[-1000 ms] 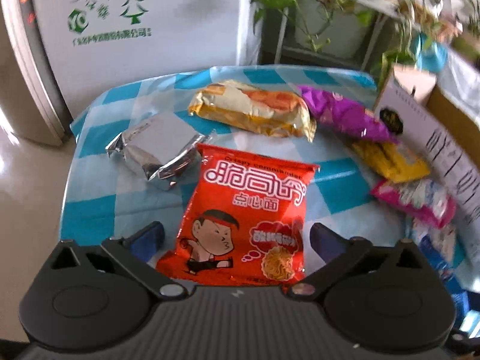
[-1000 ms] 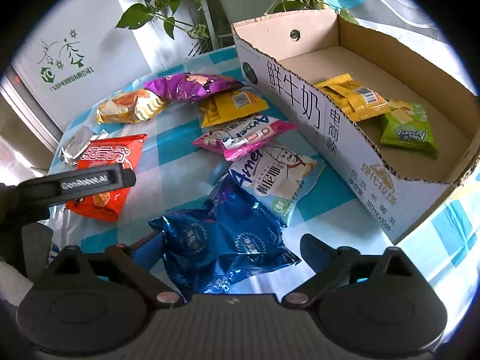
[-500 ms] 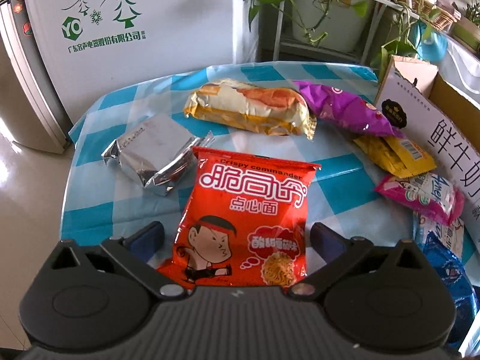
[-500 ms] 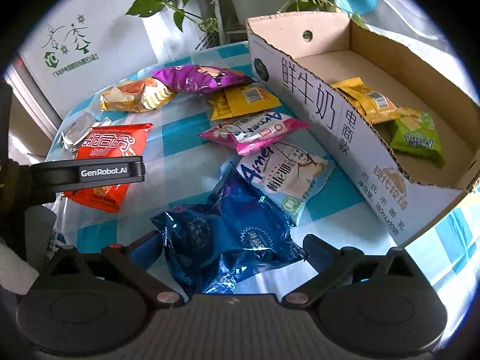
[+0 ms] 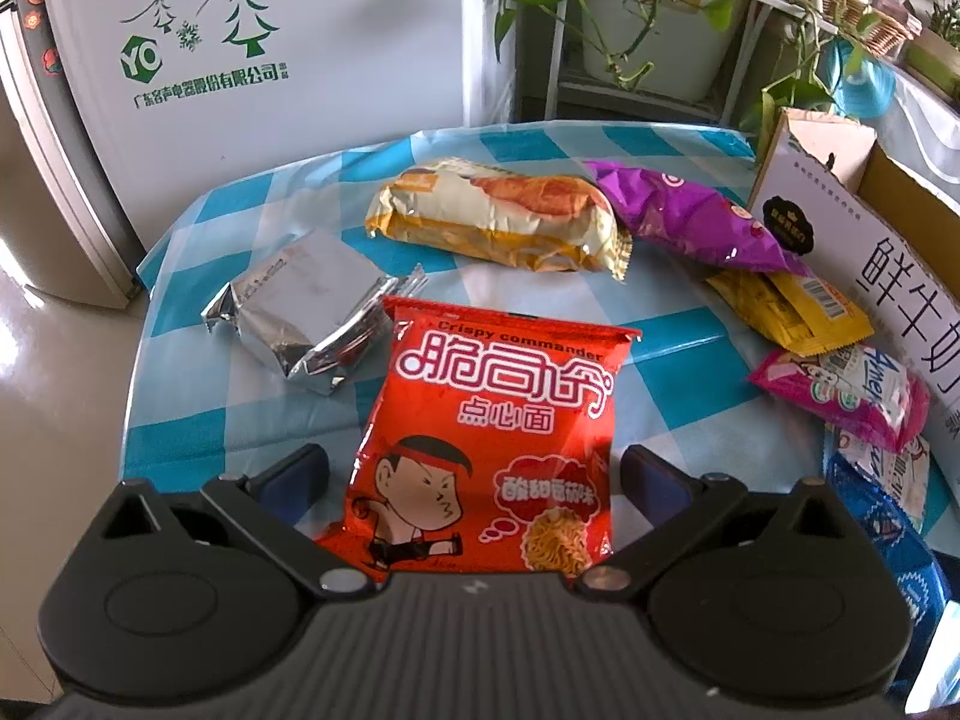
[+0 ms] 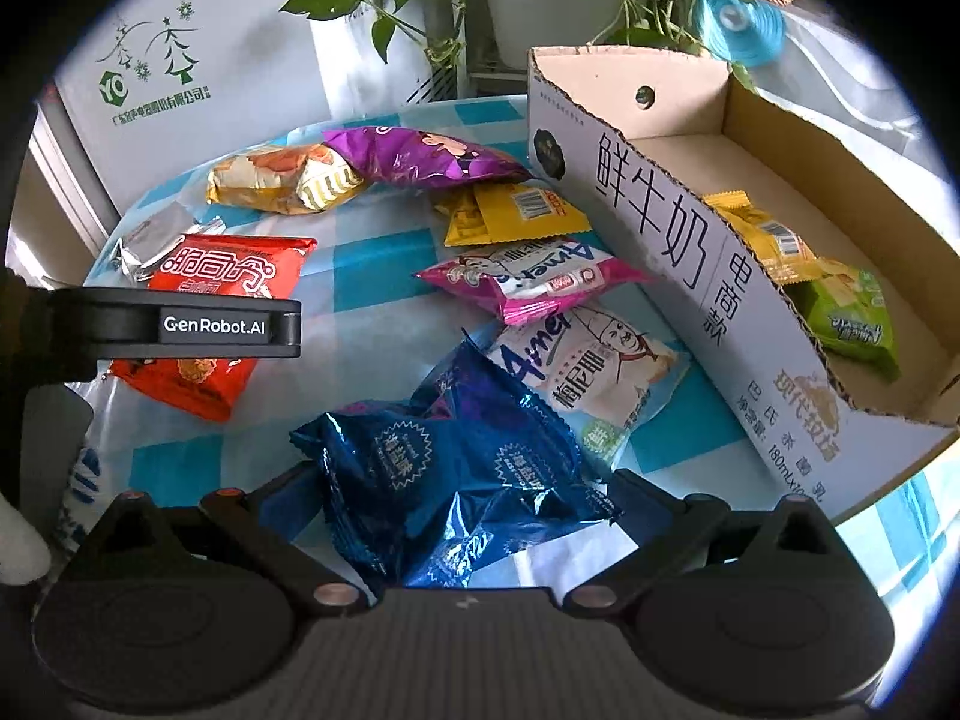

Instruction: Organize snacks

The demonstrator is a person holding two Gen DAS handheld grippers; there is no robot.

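Left tongs [image 5: 474, 474] stood spread, the red pack [image 5: 492, 450] lying flat between the fingers, its near edge under the tool; neither pad looked to touch it. Right tongs [image 6: 456, 495] also spread, straddling the crumpled blue bags [image 6: 450, 468] just ahead of them.

Handling, my estimate: the red pack was light, a puffed foil pillow with brittle noodle inside, so a hard squeeze would likely crush it. The film looked glossy and probably slippery. I judged the flat crimped seam at an end, or the side edges, the best hold, with light pressure. The blue bags seemed soft, crinkly and apt to shift; I would pinch one gathered fold and not the whole heap.

Writing: the red pack read "Crispy commander" above large Chinese characters, with a cartoon boy in a headband. The left tool's arm, seen from the right wrist, read "GenRobot.AI". The pink pack [image 6: 528, 282] and white pack [image 6: 594, 372], ahead of the right tongs, showed "Amer…", partly cut off. The box [image 6: 660, 234], ahead and right, carried large Chinese characters and "180mL"; a yellow pack and a green pack [image 6: 852, 312] lay inside. The white panel [image 5: 258, 60] beyond bore a green "YO" logo with trees.
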